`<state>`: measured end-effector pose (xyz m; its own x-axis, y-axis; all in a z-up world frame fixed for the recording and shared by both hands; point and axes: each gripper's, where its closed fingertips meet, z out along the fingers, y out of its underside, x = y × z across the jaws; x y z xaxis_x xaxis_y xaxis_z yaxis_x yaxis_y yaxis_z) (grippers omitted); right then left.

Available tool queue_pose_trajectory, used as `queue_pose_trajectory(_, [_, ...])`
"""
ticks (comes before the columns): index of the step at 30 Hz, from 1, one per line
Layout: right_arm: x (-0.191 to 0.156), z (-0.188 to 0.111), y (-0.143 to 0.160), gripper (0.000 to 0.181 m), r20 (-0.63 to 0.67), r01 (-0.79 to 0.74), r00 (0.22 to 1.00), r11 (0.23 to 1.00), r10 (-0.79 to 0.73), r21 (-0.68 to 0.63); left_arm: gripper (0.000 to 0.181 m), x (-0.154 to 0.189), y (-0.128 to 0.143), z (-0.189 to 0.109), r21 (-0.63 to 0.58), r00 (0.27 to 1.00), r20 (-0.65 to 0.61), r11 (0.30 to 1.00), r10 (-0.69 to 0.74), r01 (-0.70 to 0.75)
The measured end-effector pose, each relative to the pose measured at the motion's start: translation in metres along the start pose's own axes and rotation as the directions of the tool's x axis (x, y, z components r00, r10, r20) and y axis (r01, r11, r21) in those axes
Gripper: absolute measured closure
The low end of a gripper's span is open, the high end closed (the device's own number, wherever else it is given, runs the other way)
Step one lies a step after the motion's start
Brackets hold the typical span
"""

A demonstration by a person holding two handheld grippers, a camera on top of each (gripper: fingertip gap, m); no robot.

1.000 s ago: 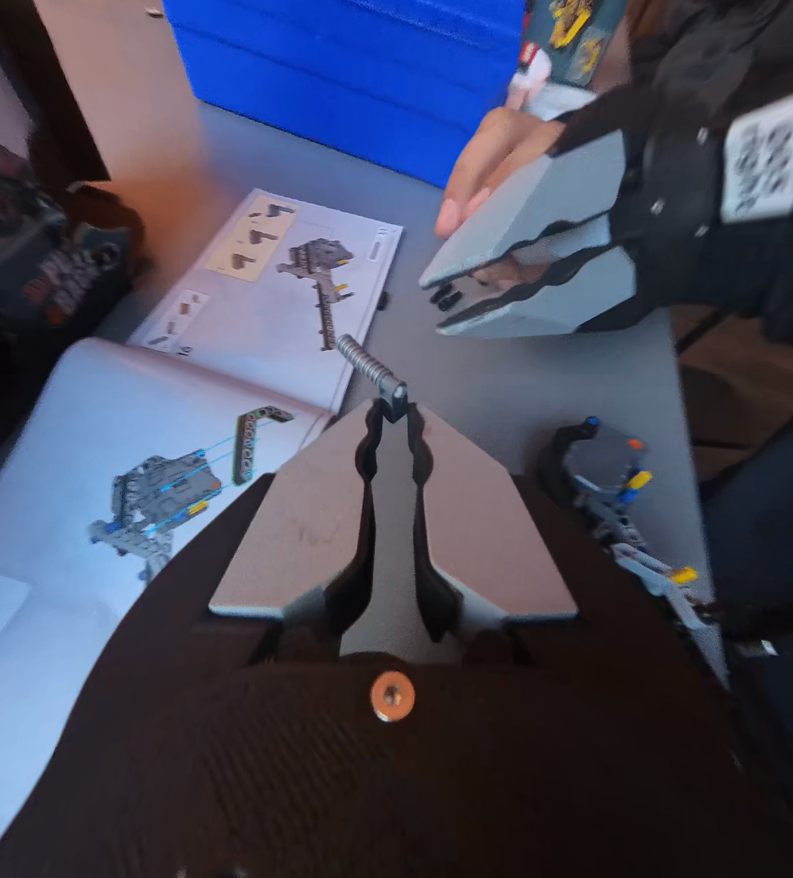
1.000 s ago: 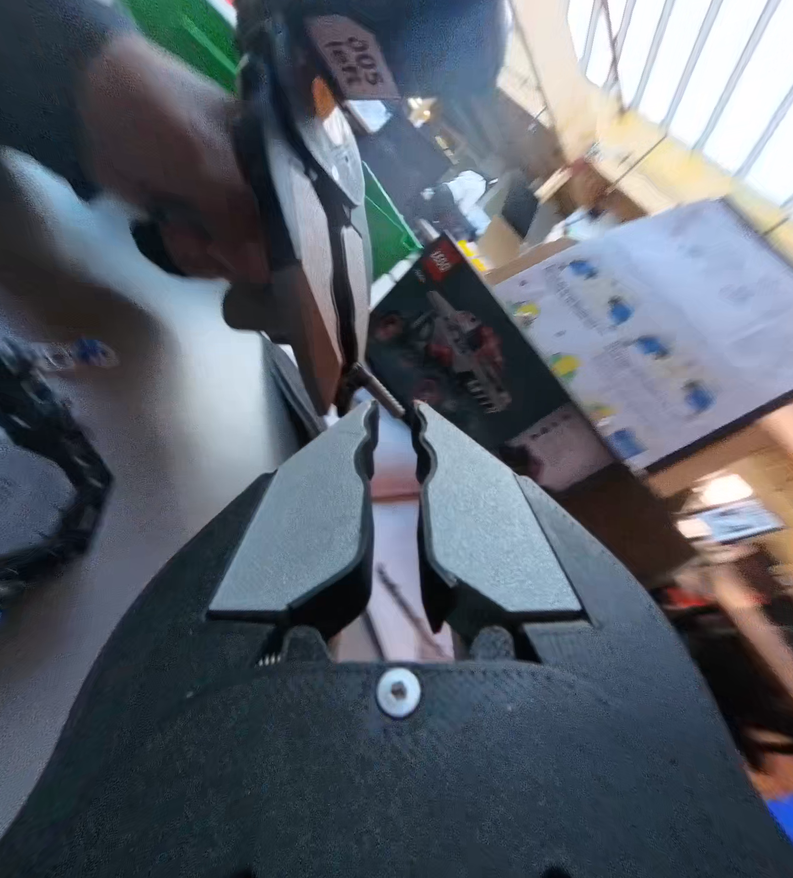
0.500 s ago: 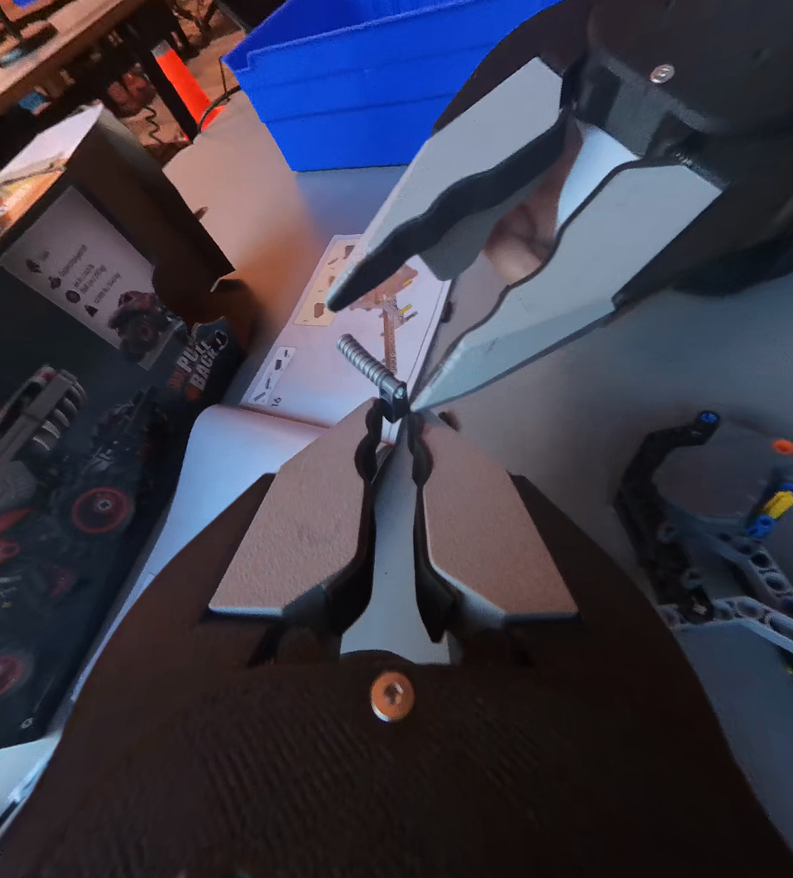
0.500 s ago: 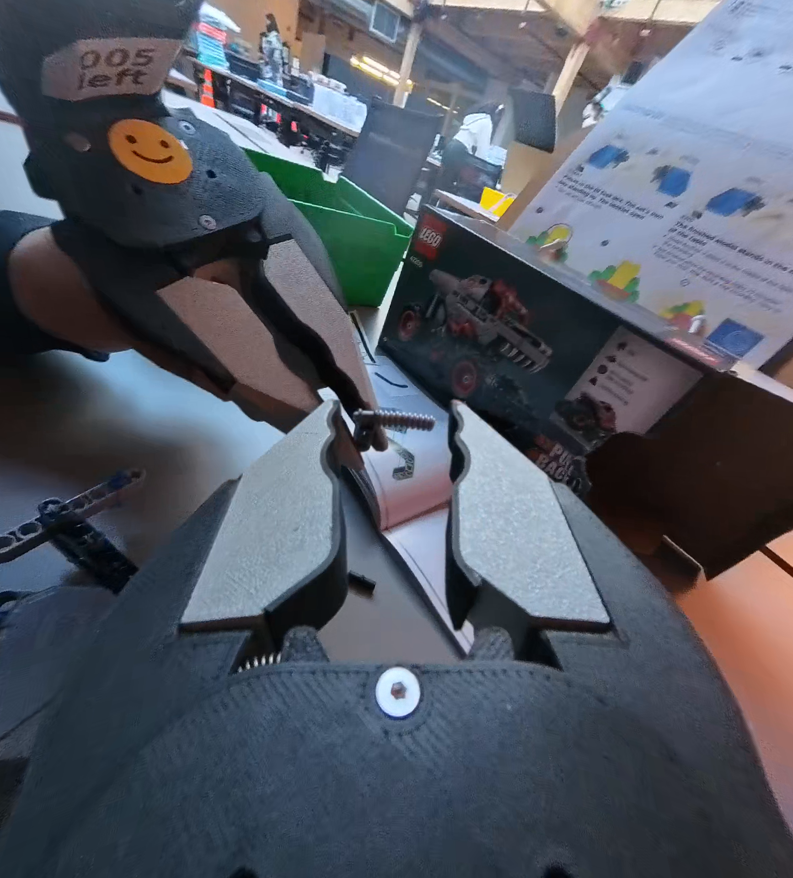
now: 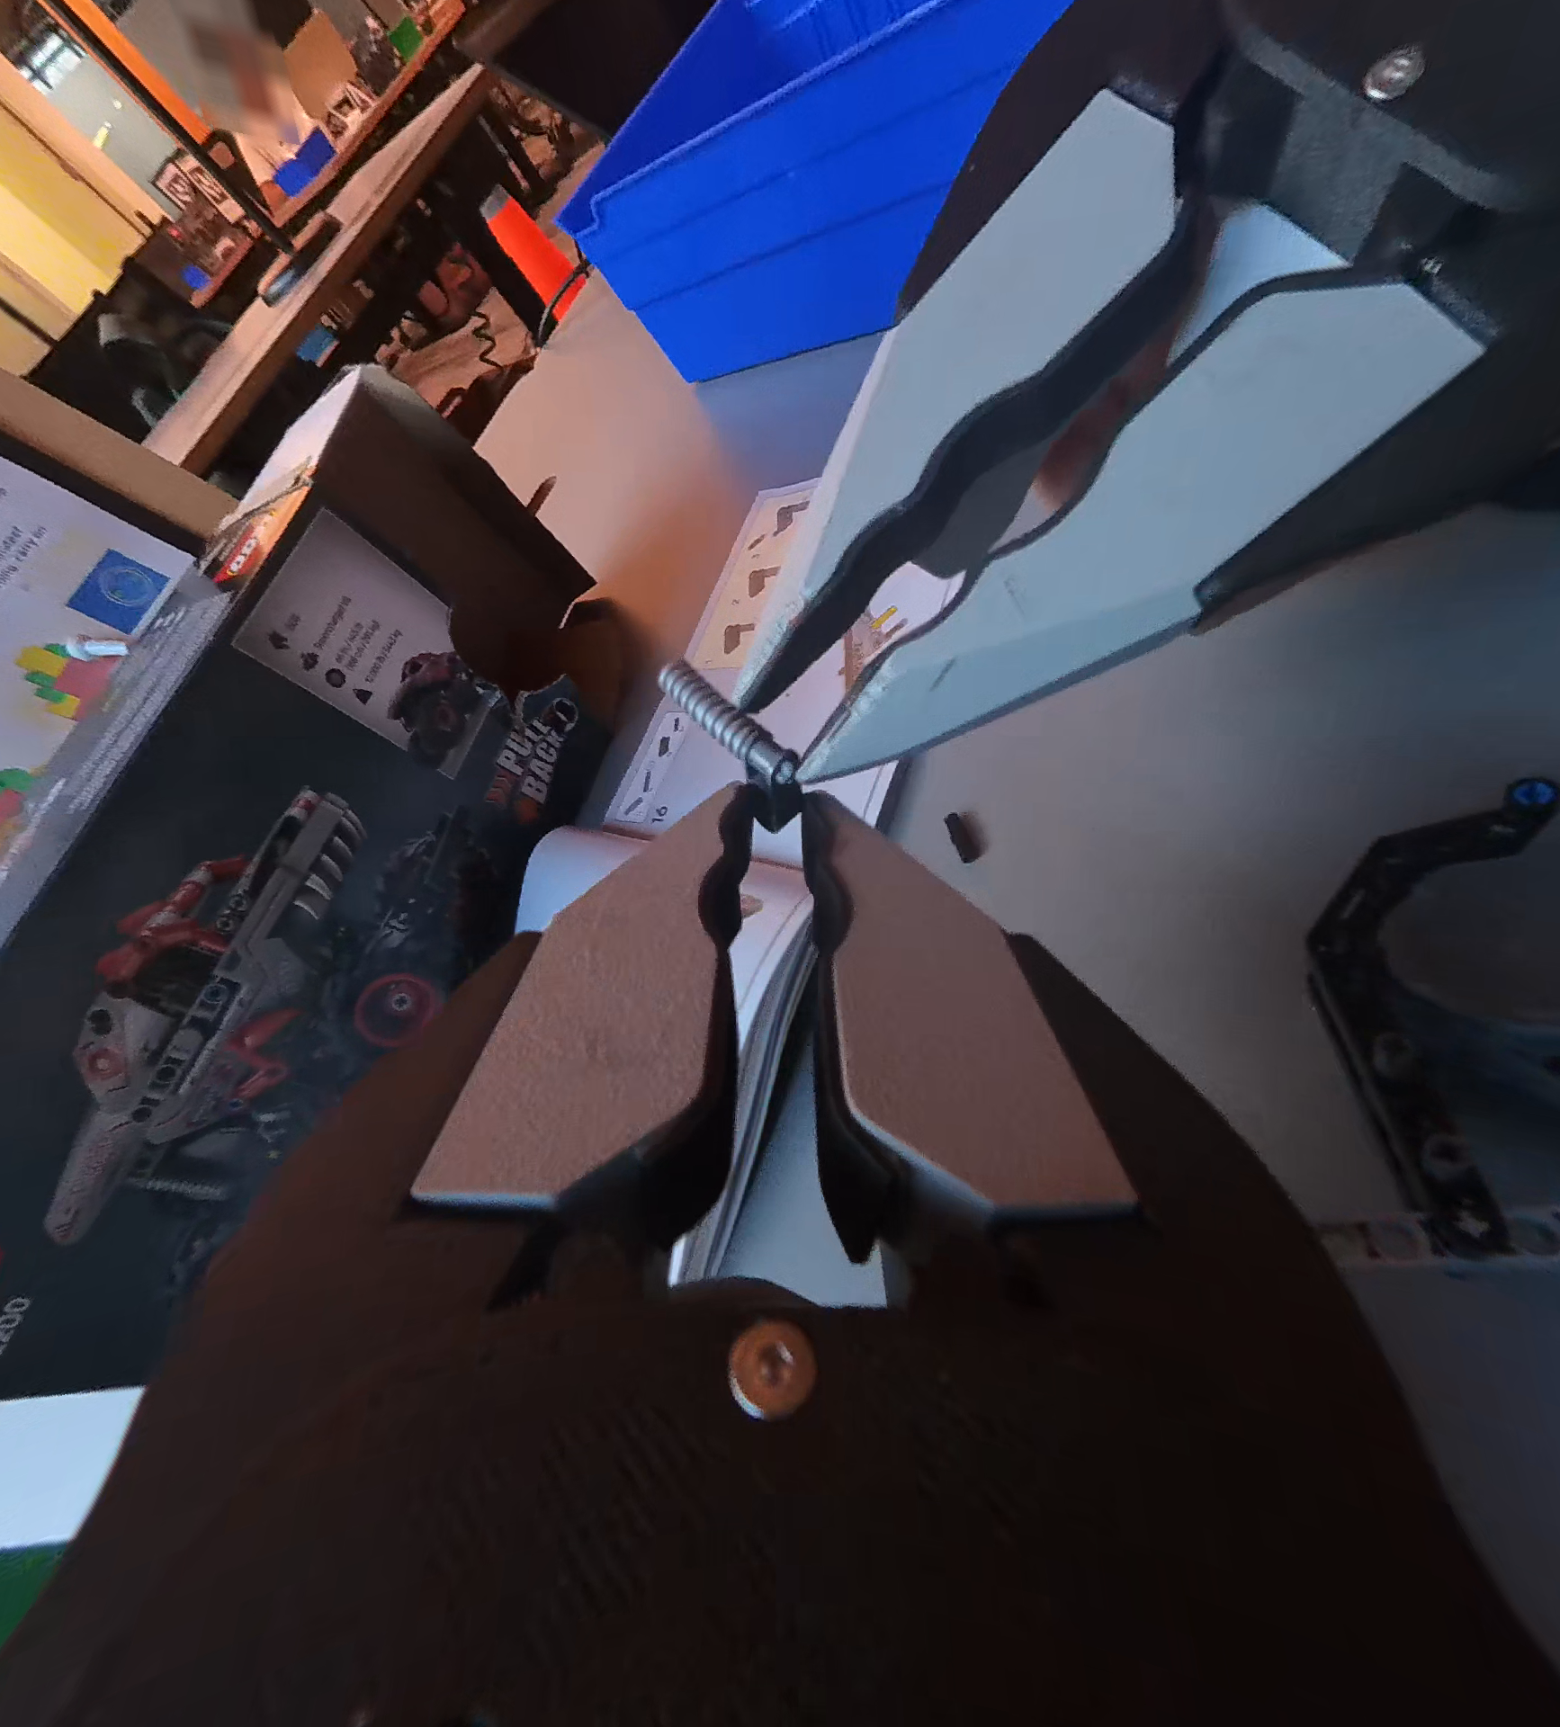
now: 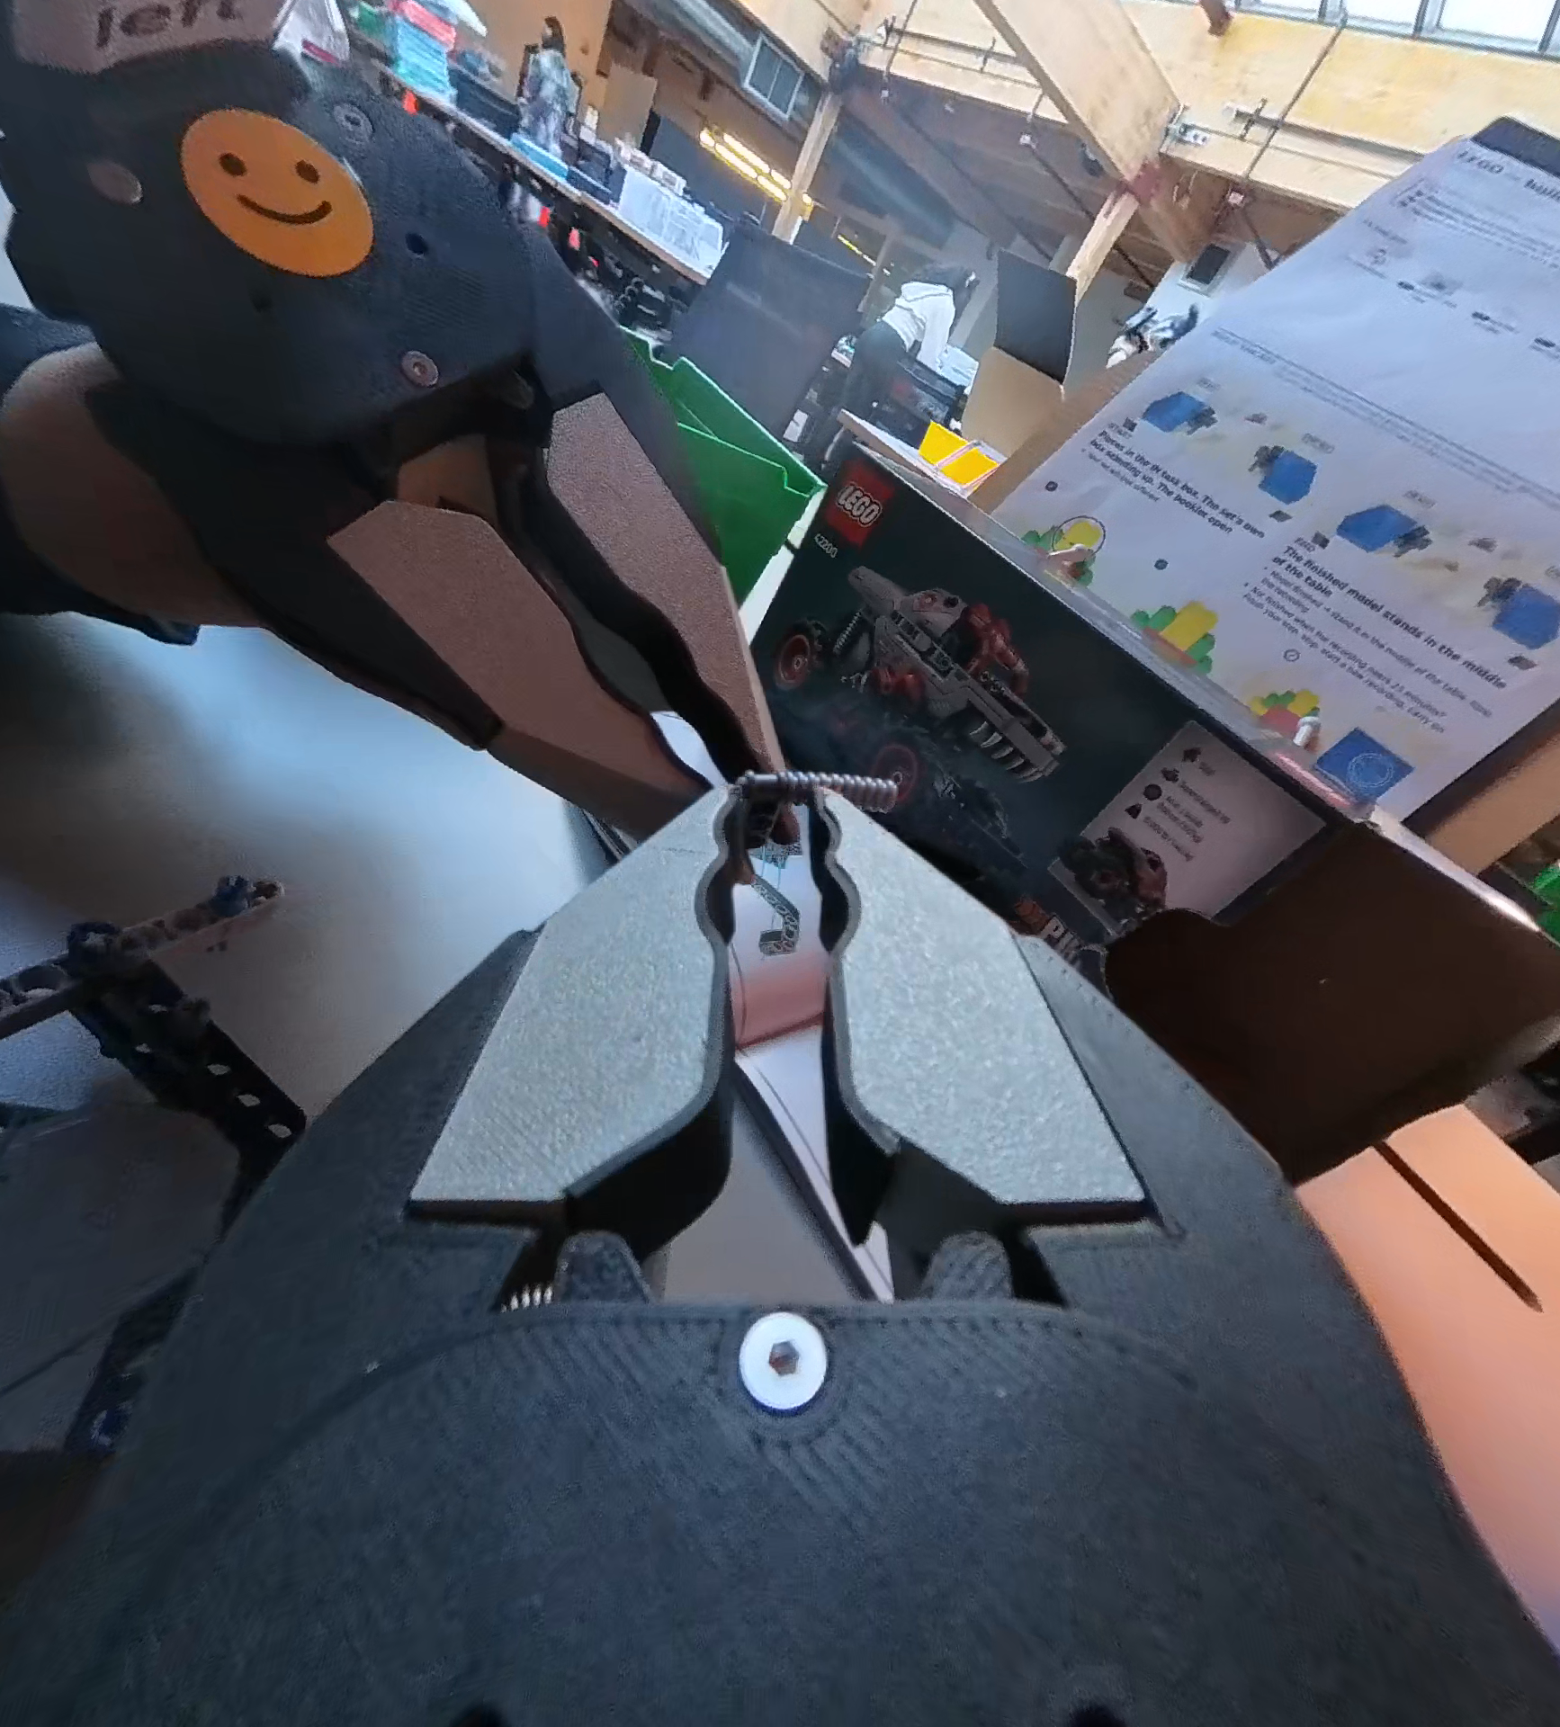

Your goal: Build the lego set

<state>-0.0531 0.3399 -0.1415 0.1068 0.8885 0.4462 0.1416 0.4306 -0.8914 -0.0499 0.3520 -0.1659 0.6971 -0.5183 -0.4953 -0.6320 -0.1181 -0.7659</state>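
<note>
A small grey shock-absorber piece with a coil spring (image 5: 722, 721) is held in the air between both grippers. My left gripper (image 5: 772, 806) is shut on its dark end. My right gripper (image 6: 769, 806) meets it head-on, its fingertips (image 5: 802, 772) closed in around the same piece (image 6: 837, 788), jaws almost together. In the right wrist view the left gripper (image 6: 739, 748) comes in from the upper left. The partial build, a black curved frame with blue pins (image 5: 1412, 897), lies on the grey table (image 5: 1131, 748) to the right, and it also shows in the right wrist view (image 6: 150, 1028).
The open instruction booklet (image 5: 655, 776) lies under the grippers. The set's dark box (image 5: 243, 934) (image 6: 991, 673) stands alongside, with a printed sheet (image 6: 1365, 467) behind it. A blue bin (image 5: 758, 206) and a green bin (image 6: 739, 467) sit farther back. A small black pin (image 5: 961, 834) lies loose. My two grippers' fingertips are within a few centimetres of each other. About 9 cm separates my left fingertips from the small black pin (image 5: 961, 834).
The right gripper came in from the right, opened around the spring piece, then narrowed its jaws onto it. The left gripper kept hold of the piece and tilted up toward the box.
</note>
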Motion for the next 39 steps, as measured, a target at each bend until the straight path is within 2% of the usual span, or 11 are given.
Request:
queue_pose_trajectory(6, [-0.001,0.0,0.0,0.171,-0.023,0.07,0.997,0.998,-0.07,-0.011,0.172,0.0,0.002,0.0,-0.025,0.998,0.028,0.999,0.047,-0.047])
queue_pose_trajectory(8, [-0.004,-0.001,-0.001,0.176,-0.019,0.094,0.995,0.996,-0.094,-0.006,0.172,0.0,0.003,0.0,-0.029,0.999,0.024,0.999,0.032,-0.031])
queue_pose_trajectory(9, [-0.006,-0.001,-0.002,0.181,-0.01,0.096,0.995,0.995,-0.096,0.0,0.172,-0.001,0.002,0.0,-0.027,0.999,0.027,0.999,0.03,-0.03])
queue_pose_trajectory(14, [-0.007,0.001,0.002,0.178,0.017,0.047,0.999,0.999,-0.047,-0.024,0.172,-0.002,0.002,-0.001,-0.029,0.999,0.037,0.999,0.035,-0.034])
queue_pose_trajectory(18, [-0.005,0.0,-0.001,0.178,-0.003,0.068,0.998,0.998,-0.068,-0.011,0.172,-0.003,0.002,-0.001,-0.027,0.999,0.035,0.999,0.031,-0.03])
queue_pose_trajectory(19, [-0.003,0.0,-0.003,0.167,-0.027,0.067,0.997,0.998,-0.067,0.0,0.172,-0.002,0.002,-0.001,-0.028,0.999,0.032,0.999,0.031,-0.03])
queue_pose_trajectory(23, [0.001,0.001,-0.001,0.164,-0.035,0.051,0.998,0.999,-0.051,-0.01,0.172,0.0,0.002,0.0,-0.031,0.999,0.029,0.999,0.042,-0.041])
queue_pose_trajectory(29, [0.014,0.0,-0.002,0.137,-0.071,-0.002,0.997,1.0,0.002,-0.002,0.172,-0.001,0.0,-0.001,-0.018,0.996,0.044,0.997,0.08,-0.079])
queue_pose_trajectory(32, [0.014,-0.001,-0.003,0.136,-0.047,-0.017,0.999,1.0,0.018,0.014,0.172,0.0,-0.001,-0.001,-0.005,0.995,0.043,0.996,0.092,-0.092])
queue_pose_trajectory(39, [0.005,-0.004,-0.008,0.15,0.015,0.001,1.0,0.999,-0.002,0.048,0.173,0.003,-0.007,-0.004,0.024,0.993,0.04,0.994,0.109,-0.11])
